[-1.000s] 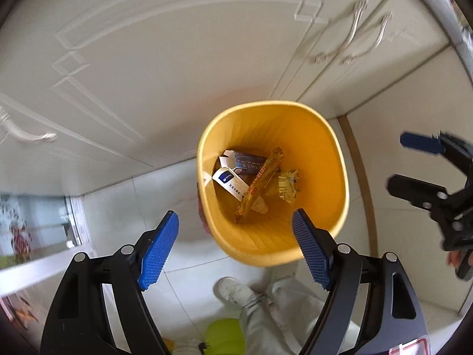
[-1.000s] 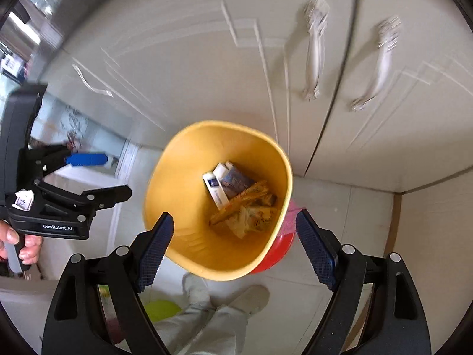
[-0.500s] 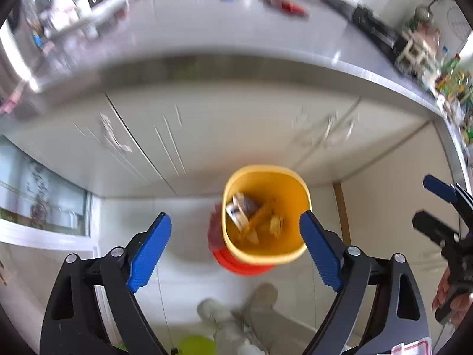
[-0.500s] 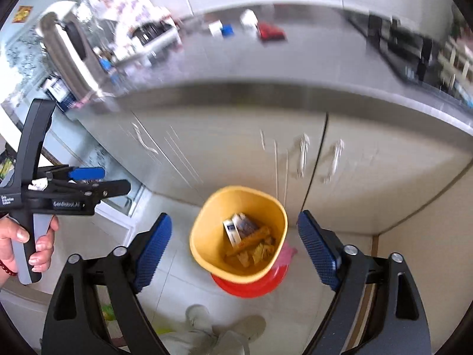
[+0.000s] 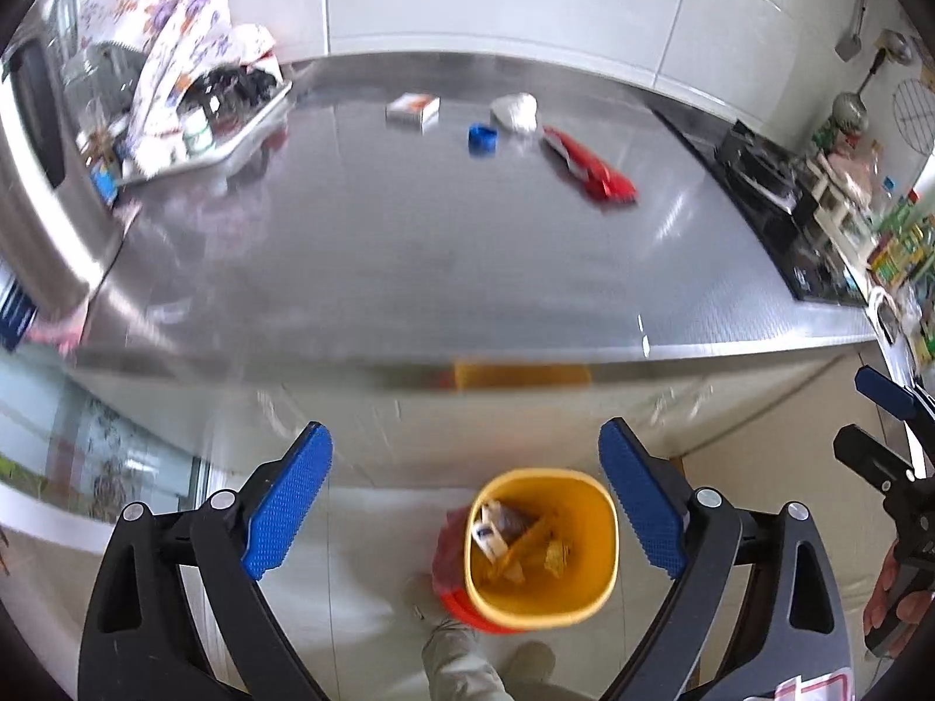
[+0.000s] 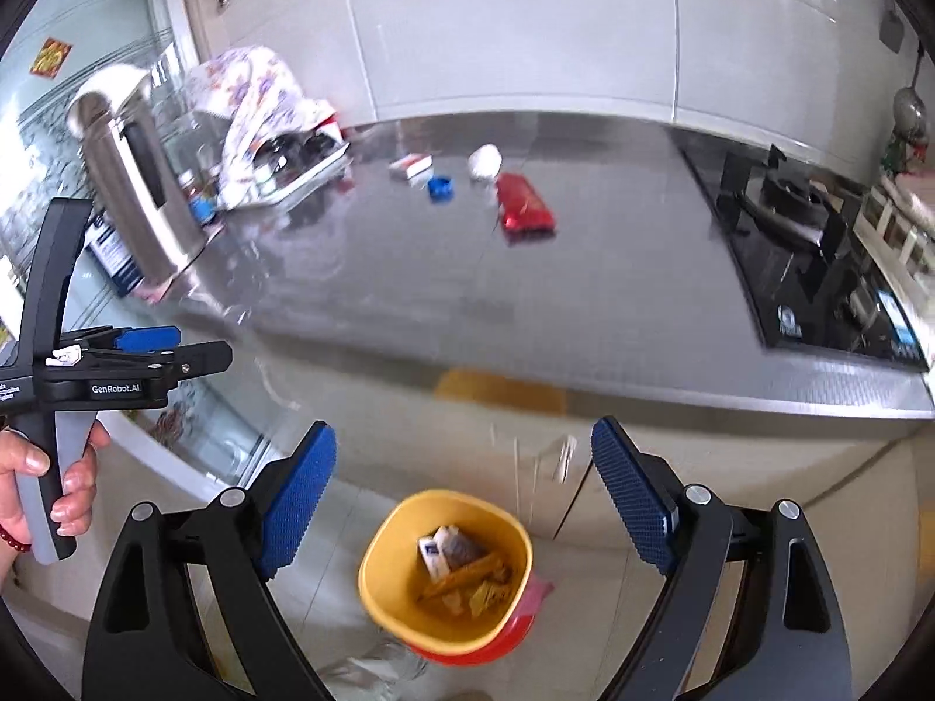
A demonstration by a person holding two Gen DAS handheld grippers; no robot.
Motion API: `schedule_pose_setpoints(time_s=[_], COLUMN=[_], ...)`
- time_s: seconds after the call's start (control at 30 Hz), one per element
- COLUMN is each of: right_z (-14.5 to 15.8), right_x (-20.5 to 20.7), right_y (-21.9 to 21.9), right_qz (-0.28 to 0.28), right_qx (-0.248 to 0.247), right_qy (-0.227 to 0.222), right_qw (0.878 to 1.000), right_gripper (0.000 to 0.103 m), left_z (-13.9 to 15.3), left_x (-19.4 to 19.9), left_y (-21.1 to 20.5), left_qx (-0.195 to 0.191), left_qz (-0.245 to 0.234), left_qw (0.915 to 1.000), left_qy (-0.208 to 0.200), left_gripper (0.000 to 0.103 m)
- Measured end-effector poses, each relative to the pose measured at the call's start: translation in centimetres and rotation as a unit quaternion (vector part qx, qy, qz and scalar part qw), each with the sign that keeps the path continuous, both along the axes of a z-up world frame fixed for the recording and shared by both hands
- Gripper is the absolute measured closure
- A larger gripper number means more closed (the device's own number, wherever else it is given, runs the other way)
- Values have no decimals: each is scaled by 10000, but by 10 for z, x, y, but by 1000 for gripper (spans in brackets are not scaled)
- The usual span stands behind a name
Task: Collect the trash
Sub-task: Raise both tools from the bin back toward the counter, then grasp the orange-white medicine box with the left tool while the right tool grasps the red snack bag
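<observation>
A yellow bin [image 5: 608,531] [image 6: 380,561] holding several wrappers stands on the floor below the steel counter [image 5: 409,245] [image 6: 613,304]. On the far counter lie a red wrapper [image 5: 590,166] [image 6: 523,201], a blue cap [image 5: 482,138] [image 6: 439,187], a white crumpled wad [image 5: 514,111] [image 6: 485,160] and a small white-orange box [image 5: 412,109] [image 6: 411,165]. My left gripper [image 5: 464,499] [image 6: 175,344] is open and empty, above the bin. My right gripper [image 6: 464,496] [image 5: 871,417] is open and empty, also high over the bin.
A tray under a floral cloth [image 5: 175,52] [image 6: 263,111] sits at the counter's far left beside a steel kettle [image 6: 131,175]. A black gas hob [image 5: 777,216] [image 6: 818,269] fills the right end. White cabinets stand behind the bin. The person's shoes [image 5: 526,657] are beside it.
Both grippers have risen and tilted up from just above the bin. The counter top and its trash have come into view. Both stay open and empty.
</observation>
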State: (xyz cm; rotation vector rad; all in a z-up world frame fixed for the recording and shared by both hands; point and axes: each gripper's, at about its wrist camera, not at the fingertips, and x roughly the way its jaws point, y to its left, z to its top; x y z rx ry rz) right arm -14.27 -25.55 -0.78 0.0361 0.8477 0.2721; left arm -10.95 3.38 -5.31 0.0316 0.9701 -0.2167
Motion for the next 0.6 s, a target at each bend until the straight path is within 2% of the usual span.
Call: schedule_pose_setpoints(time_s=[0.17,0.27,0.43,0.5,0.53,0.6], right_z=[6,4,-5,-11,-15,-22], right_x=[55,88,143,164,175,196], right_y=[2,7,23,26,27,27], right_qz=[-133,-124,-263,-359,-413,-512], right_qx=[45,135,-15,-40,-63,-94], right_qy=[-91,14,40,115,152,226], right_qw=[9999,9998,9996,9993,9990,9984], right_gripper=[14,14,14,10,5,4], left_z=[5,4,1,-2,-3,-7], left_x=[56,91,152,177,189,214], left_y=[1,2,7,11,12,11], left_qx=[27,62,100,101,97,168], left_qz=[-136,-237,-375,-384,-388,-378], left_qw=[9998,9997,9992,9992,9992,9991], left_qy=[-107,-82,-44,16,43,79], left_gripper=[11,11,10,9,9,9])
